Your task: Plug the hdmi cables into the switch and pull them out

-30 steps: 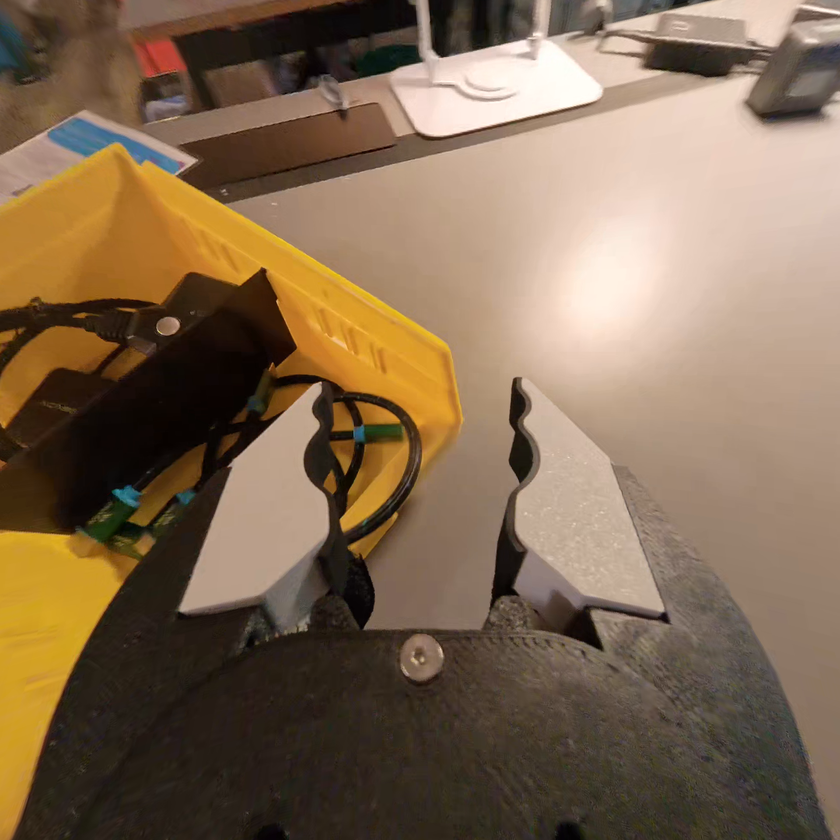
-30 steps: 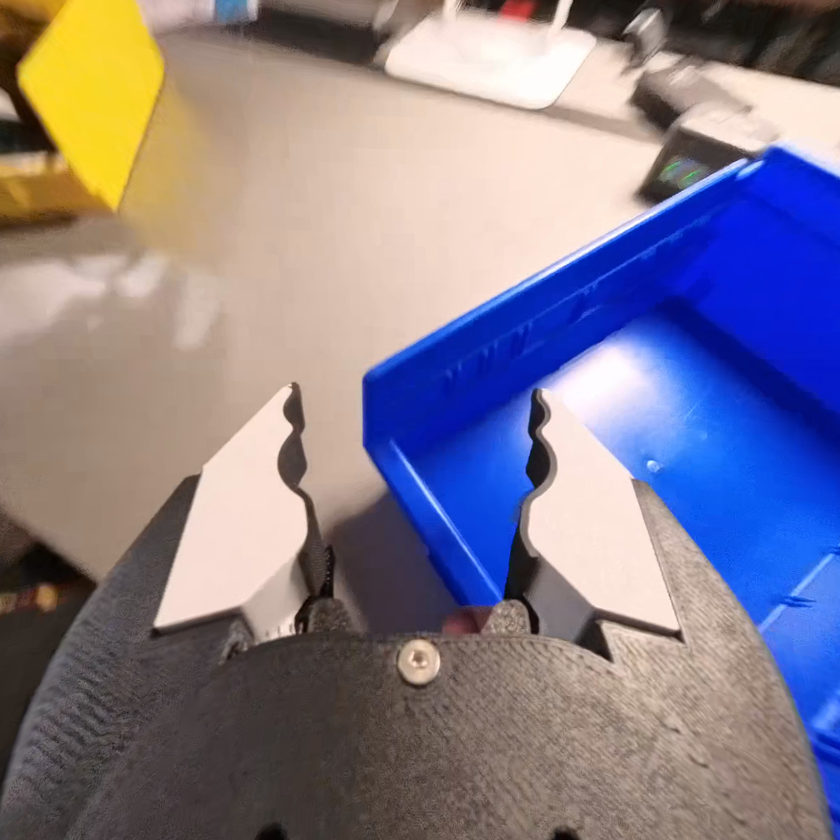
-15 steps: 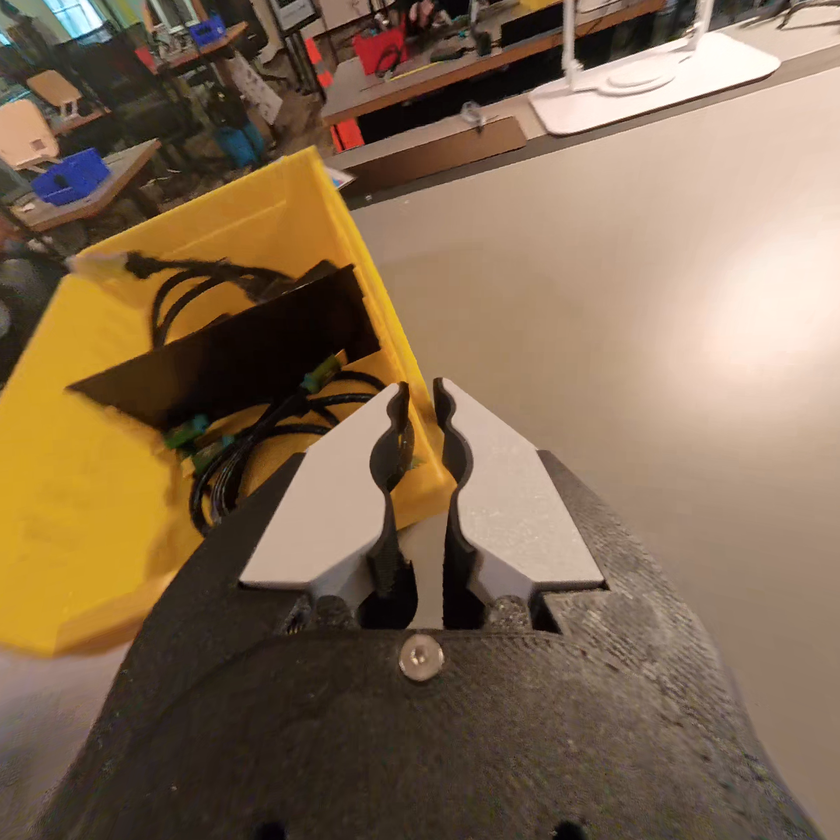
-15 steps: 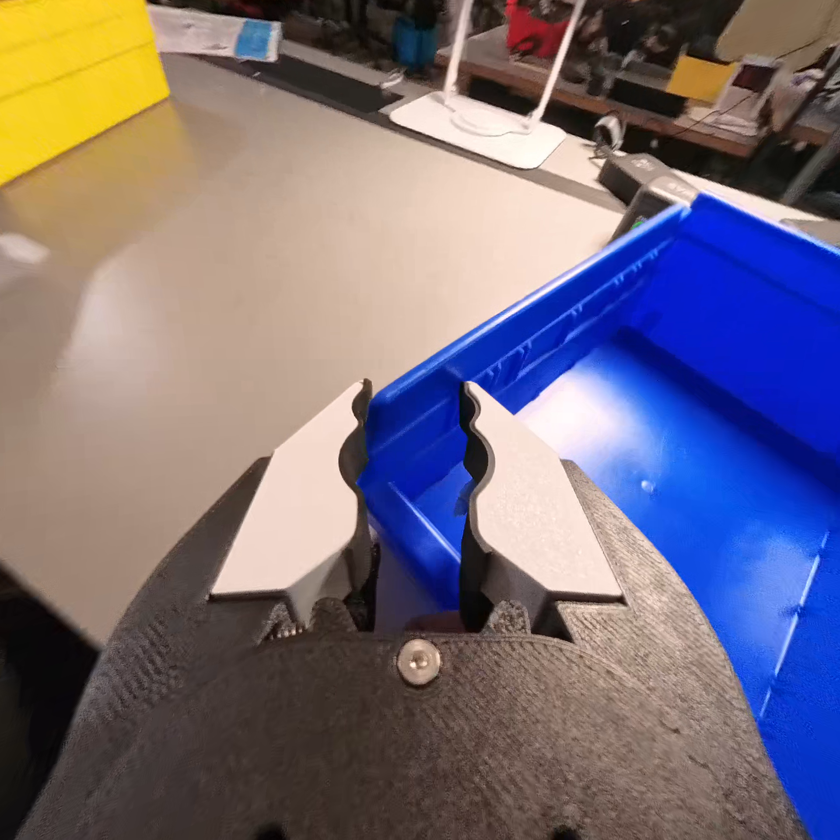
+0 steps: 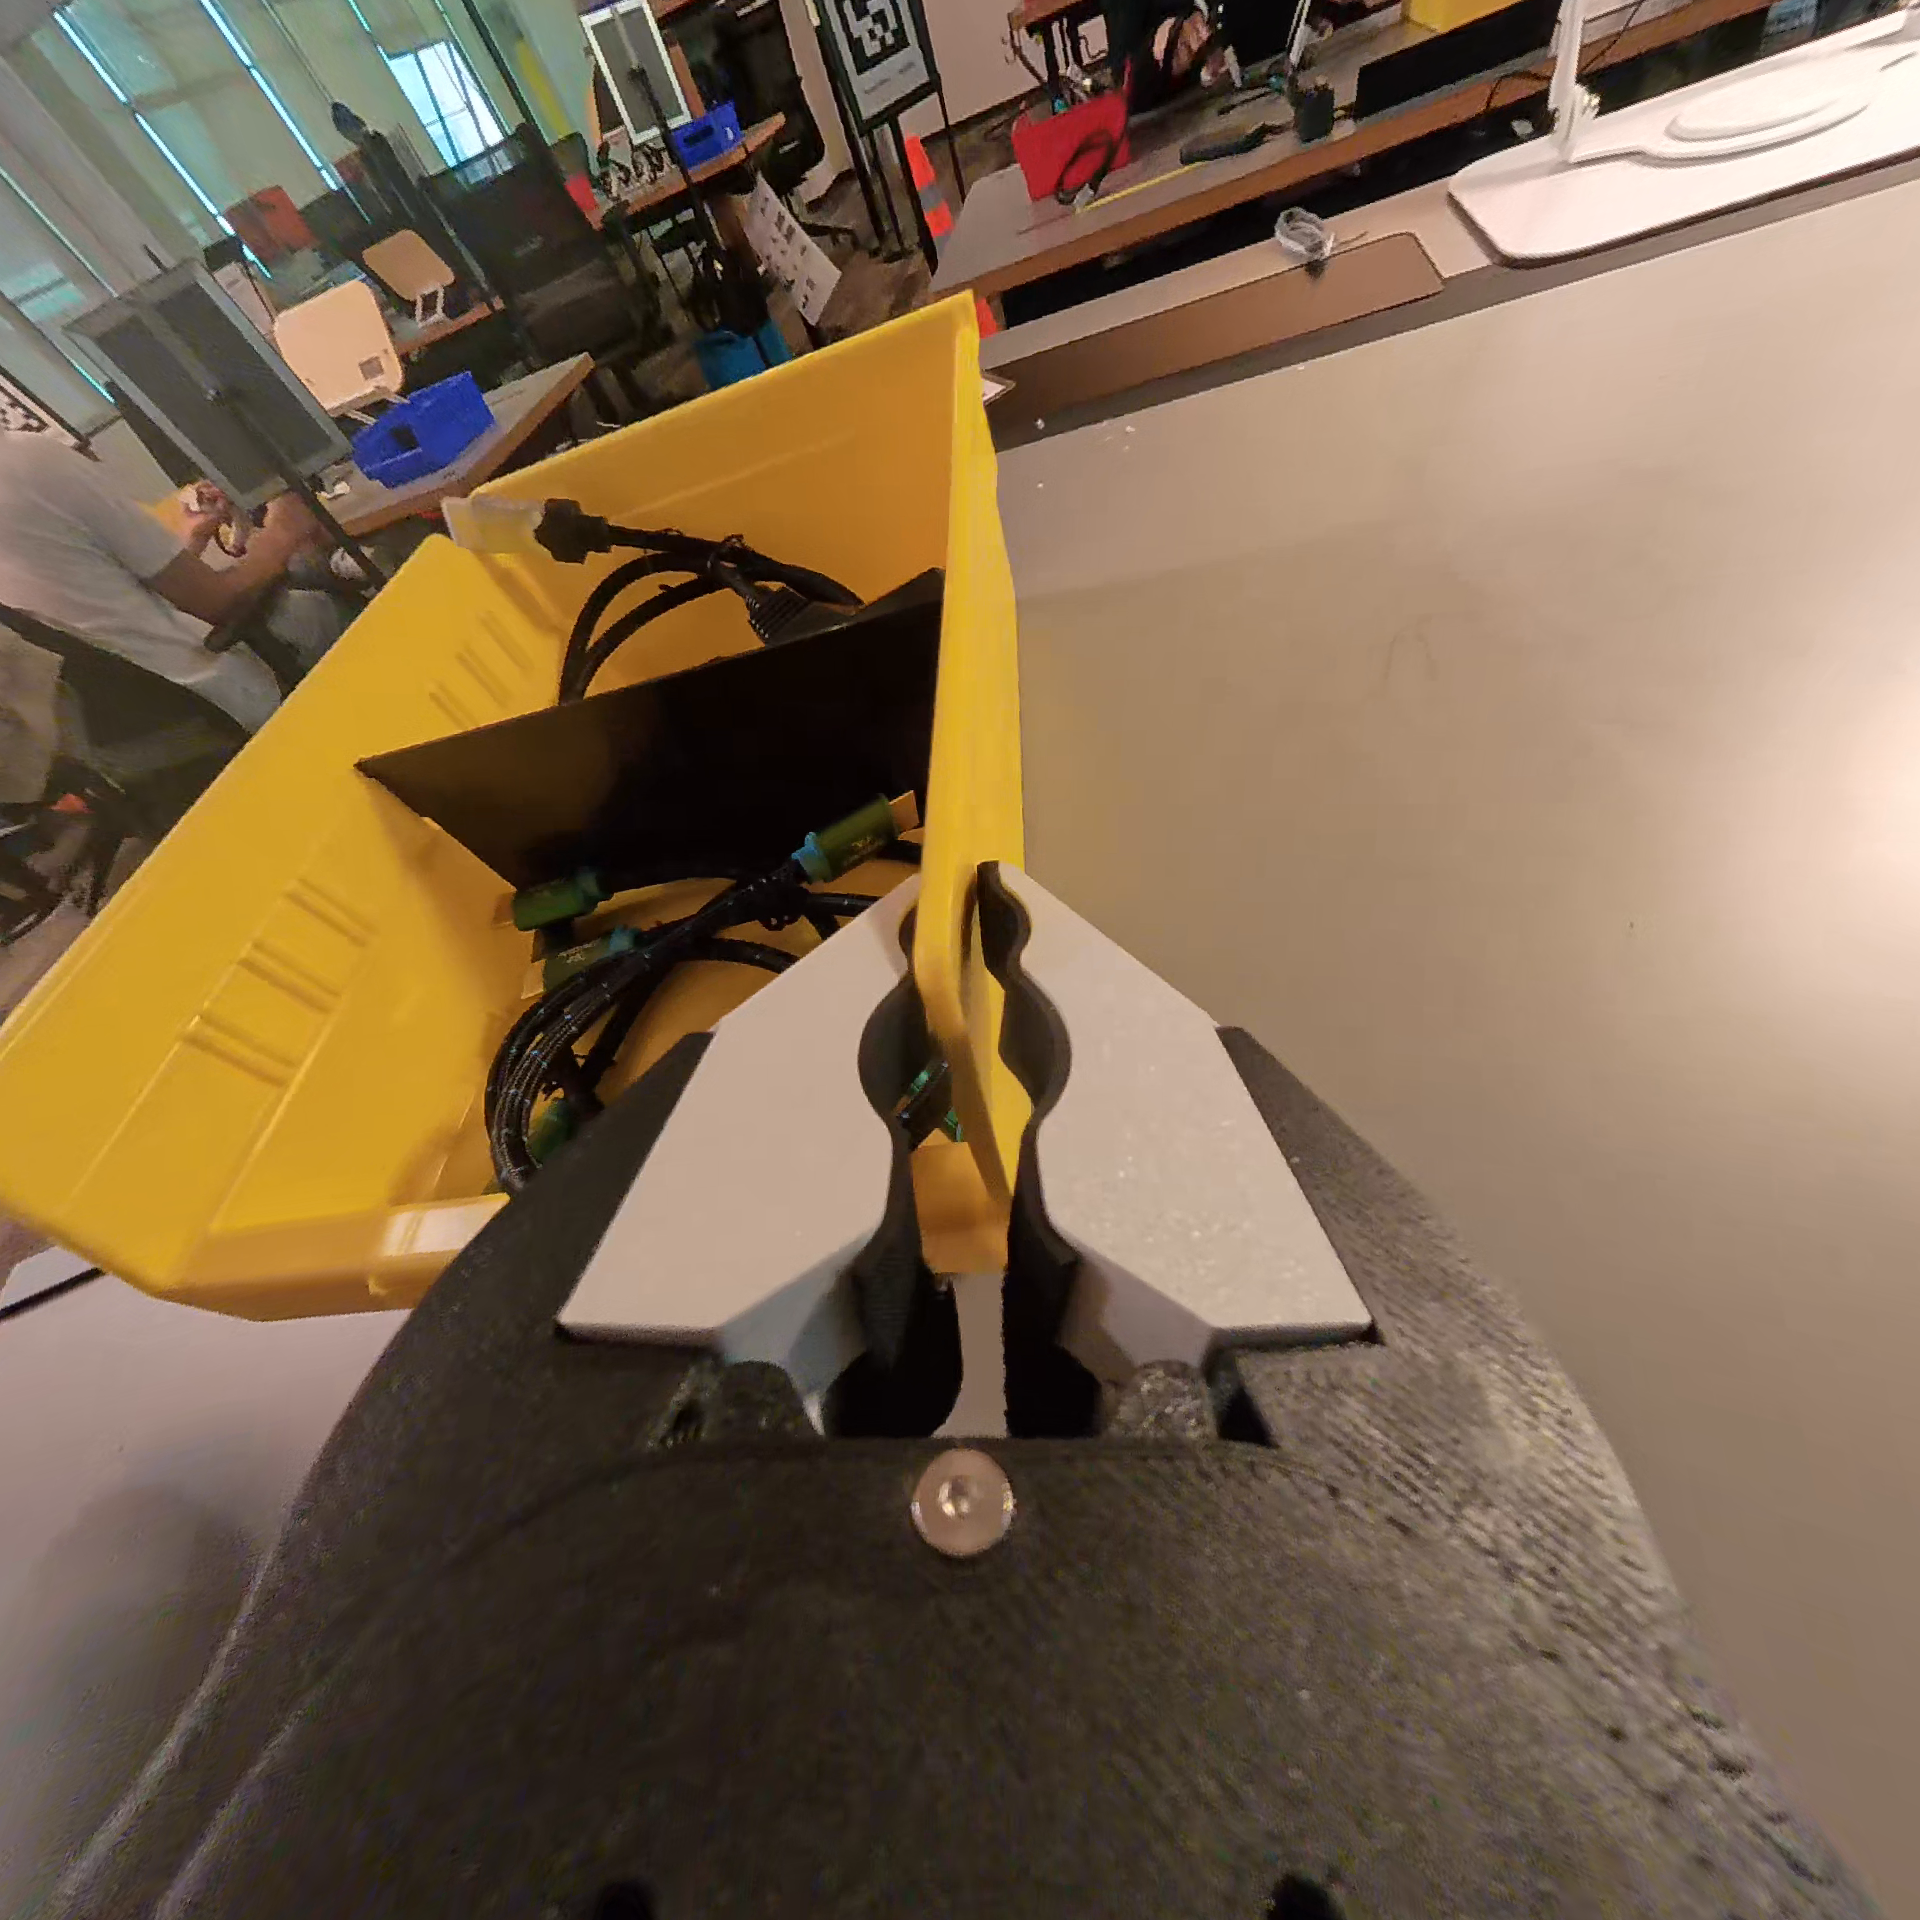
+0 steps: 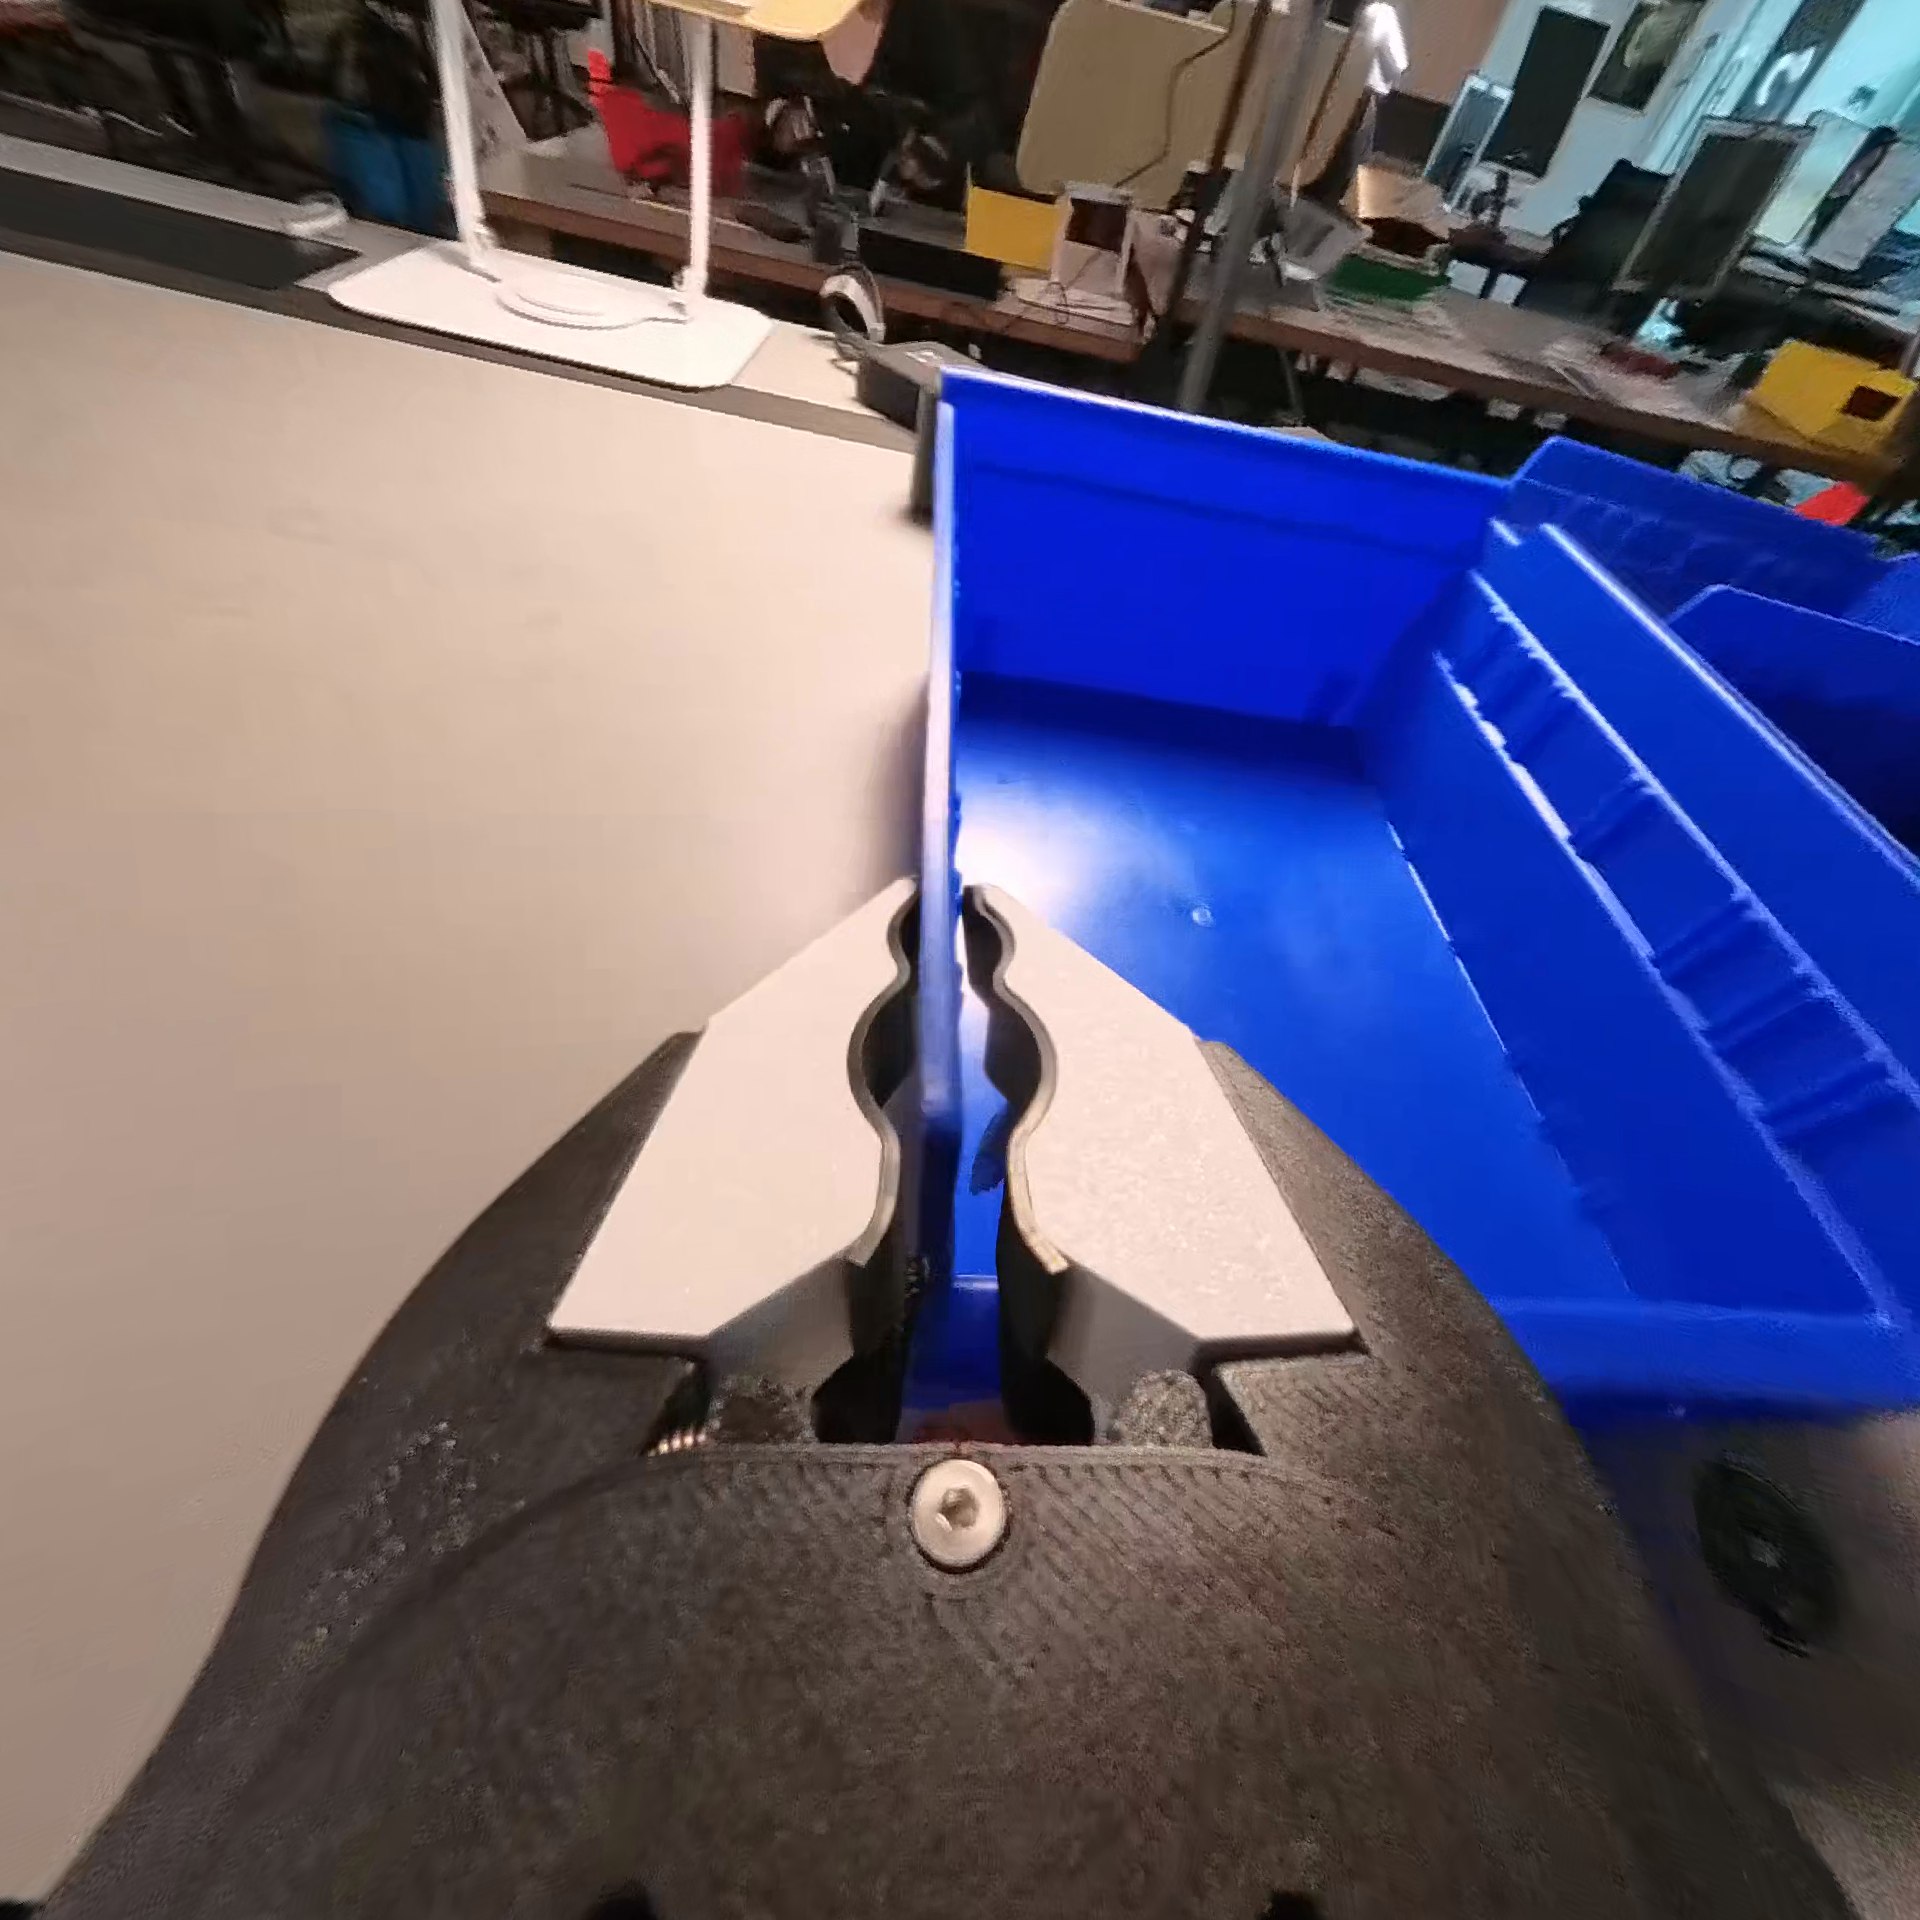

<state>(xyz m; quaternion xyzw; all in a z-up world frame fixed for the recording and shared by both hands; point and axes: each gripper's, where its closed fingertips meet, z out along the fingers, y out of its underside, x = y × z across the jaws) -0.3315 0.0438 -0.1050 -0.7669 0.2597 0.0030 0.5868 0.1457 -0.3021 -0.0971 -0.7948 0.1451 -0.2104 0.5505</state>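
Observation:
My left gripper [image 5: 951, 894] is shut on the right wall of a yellow bin [image 5: 312, 1039]. The bin holds a black switch box [image 5: 686, 769] and several black HDMI cables [image 5: 644, 987] with green and teal plugs; one cable end with a pale plug [image 5: 488, 520] rests on the bin's far rim. My right gripper [image 6: 942, 896] is shut on the left wall of a blue bin [image 6: 1299, 883], which has nothing in it. Both bins look tilted in their views.
The grey table top [image 5: 1455, 779] stretches between the bins. A white lamp base [image 6: 561, 307] and a dark device [image 6: 894, 374] stand at the far edge. More blue bins [image 6: 1766, 582] lie to the right. A person [image 5: 94, 592] sits at the far left. The gap from one gripper's tips to the other's is roughly 60 cm.
Both grippers were open a second ago, then closed on the bin walls. The bins have since swung and tilted in the views, the walls now gripped deeper between the fingers.

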